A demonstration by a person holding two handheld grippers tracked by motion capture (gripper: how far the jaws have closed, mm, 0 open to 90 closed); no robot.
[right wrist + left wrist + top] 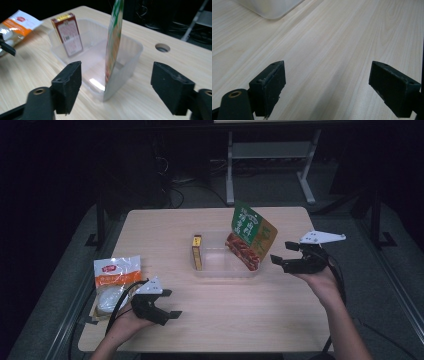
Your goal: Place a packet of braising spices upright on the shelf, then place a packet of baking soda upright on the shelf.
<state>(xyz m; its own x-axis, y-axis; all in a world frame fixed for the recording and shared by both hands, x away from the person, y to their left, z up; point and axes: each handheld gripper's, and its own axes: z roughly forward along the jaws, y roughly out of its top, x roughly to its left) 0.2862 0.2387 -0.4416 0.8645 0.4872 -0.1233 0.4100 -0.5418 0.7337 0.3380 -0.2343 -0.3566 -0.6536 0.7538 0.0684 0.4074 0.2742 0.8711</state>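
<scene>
A clear plastic container sits mid-table. A small brown and yellow box stands upright at its left end. A green, orange and red snack packet stands tilted at its right end. My right gripper is open just right of the packet, not touching it. In the right gripper view the gripper faces the packet edge-on, with the box and container behind. My left gripper is open and empty near the front left. In the left gripper view it hovers over bare wood, with the container's corner ahead.
An orange and white bag lies at the table's left edge, beside my left hand. It also appears at far left in the right gripper view. A round hole sits in the tabletop beyond the container. Dark floor and a metal stand lie behind the table.
</scene>
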